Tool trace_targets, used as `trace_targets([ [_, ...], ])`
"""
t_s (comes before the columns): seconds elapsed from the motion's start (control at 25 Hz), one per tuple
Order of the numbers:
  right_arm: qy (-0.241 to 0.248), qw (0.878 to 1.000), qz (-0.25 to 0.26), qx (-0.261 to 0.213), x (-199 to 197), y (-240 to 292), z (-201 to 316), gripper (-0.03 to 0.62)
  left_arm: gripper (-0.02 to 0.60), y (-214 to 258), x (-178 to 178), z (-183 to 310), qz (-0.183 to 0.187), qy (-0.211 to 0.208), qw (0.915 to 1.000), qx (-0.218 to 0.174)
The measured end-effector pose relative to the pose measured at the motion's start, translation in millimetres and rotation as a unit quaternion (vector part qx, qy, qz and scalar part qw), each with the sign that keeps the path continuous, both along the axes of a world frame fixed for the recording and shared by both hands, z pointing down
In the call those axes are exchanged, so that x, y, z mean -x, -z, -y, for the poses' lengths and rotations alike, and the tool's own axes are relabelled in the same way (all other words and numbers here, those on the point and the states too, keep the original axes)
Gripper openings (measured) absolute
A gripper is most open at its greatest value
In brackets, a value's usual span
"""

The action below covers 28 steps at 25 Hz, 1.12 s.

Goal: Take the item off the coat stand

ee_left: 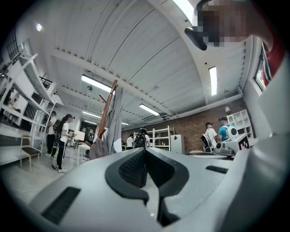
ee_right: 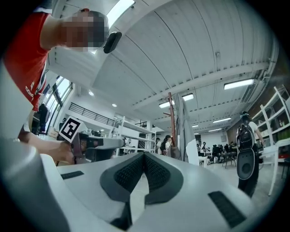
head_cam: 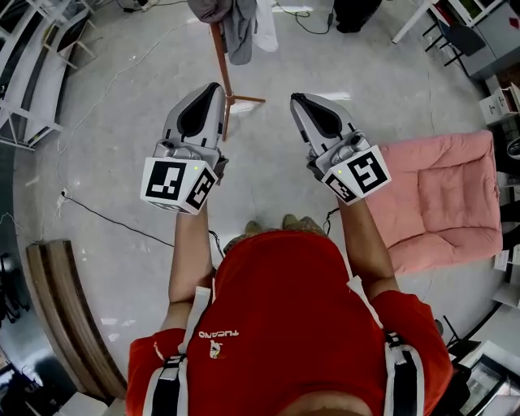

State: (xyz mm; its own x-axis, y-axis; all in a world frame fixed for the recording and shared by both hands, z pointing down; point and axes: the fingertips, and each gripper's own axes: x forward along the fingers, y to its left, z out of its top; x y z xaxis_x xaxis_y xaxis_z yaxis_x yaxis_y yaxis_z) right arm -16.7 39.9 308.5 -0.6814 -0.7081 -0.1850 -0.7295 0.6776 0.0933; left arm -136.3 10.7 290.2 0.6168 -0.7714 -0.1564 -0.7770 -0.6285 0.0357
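Observation:
The coat stand [head_cam: 218, 57] is a reddish wooden pole at the top middle of the head view, with grey and white clothes [head_cam: 237, 24] hanging on it. My left gripper [head_cam: 213, 88] points toward its base, jaws shut and empty. My right gripper [head_cam: 296, 99] is beside it to the right, also shut with nothing between the pads. In the left gripper view the coat stand [ee_left: 107, 115] rises ahead left with a grey garment [ee_left: 116, 124] draped on it. The right gripper view shows the coat stand [ee_right: 172, 124] and its hanging clothes [ee_right: 186, 131] straight ahead, some way off.
A pink cushioned chair [head_cam: 443, 195] stands on the floor to my right. White shelving [head_cam: 32, 73] lines the left, and a black cable [head_cam: 114, 219] runs across the grey floor. Several people [ee_left: 61, 136] stand in the room beyond the stand.

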Motion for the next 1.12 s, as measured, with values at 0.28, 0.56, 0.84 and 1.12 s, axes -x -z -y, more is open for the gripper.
trace_targets([
  [0.28,-0.012,1.000,-0.004,0.007,11,-2,8,0.025,0.011,1,19,18,-0.002,0.006,1.0000,0.004],
  [0.56,-0.009,1.000,0.001,0.002,13,-1,44,0.025,0.036,5,24,58,0.008,0.019,0.9998,0.004],
  [0.84,0.018,1.000,0.002,-0.018,2,3,105,0.025,0.147,5,11,127,0.027,0.061,0.9977,0.009],
  [1.12,0.054,0.998,-0.001,-0.021,-22,5,186,0.025,0.225,2,-2,224,0.040,0.127,0.9907,0.029],
])
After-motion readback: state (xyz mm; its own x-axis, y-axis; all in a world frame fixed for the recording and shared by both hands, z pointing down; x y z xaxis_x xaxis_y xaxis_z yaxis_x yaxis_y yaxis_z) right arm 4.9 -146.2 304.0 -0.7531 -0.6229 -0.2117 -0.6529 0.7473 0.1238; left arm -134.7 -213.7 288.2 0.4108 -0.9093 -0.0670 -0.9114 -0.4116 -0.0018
